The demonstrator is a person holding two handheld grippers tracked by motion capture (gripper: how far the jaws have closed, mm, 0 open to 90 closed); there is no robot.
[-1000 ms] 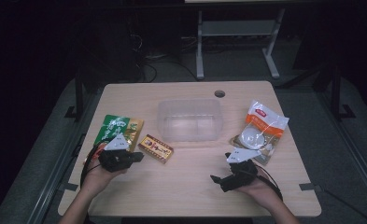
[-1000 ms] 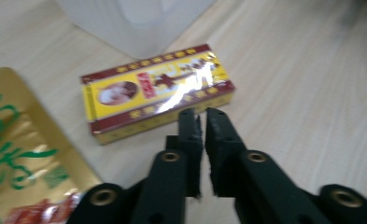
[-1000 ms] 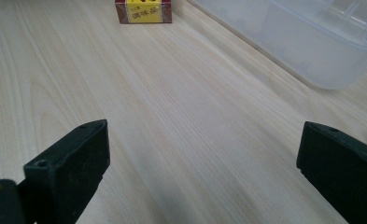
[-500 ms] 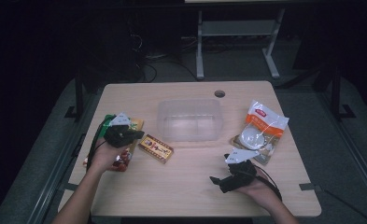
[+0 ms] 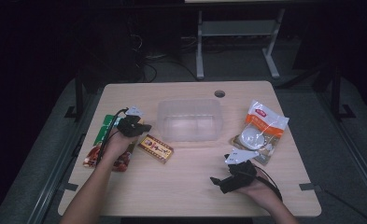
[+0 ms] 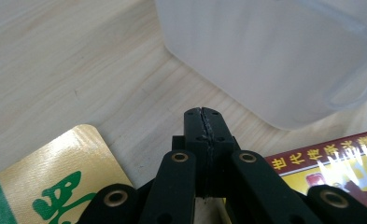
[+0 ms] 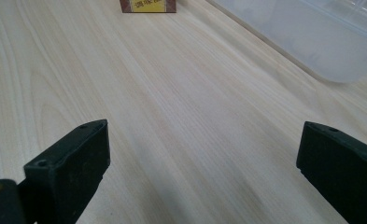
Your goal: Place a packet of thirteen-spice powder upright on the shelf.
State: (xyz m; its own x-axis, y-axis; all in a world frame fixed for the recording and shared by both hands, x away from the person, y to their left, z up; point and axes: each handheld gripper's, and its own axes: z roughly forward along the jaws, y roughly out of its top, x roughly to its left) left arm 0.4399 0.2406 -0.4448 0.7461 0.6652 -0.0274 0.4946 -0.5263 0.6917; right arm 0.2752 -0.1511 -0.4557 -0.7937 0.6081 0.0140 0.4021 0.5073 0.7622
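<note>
While the Chinese print on the red-yellow packet (image 6: 333,161) at lower right is too blurred to read, my left gripper (image 6: 203,113) is pinched together empty between it and the green-gold pouch (image 6: 55,179), right gripper (image 7: 202,154) wide apart.

Dim surroundings, lit tabletop, soft focus

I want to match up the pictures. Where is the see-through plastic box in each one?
High view: the clear plastic box sits at the table's middle, towards the far edge.
Left gripper view: upper right, just beyond the shut jaws.
Right gripper view: top right corner.
Shared landmark: the red-and-yellow packet lies beside the box.
</note>
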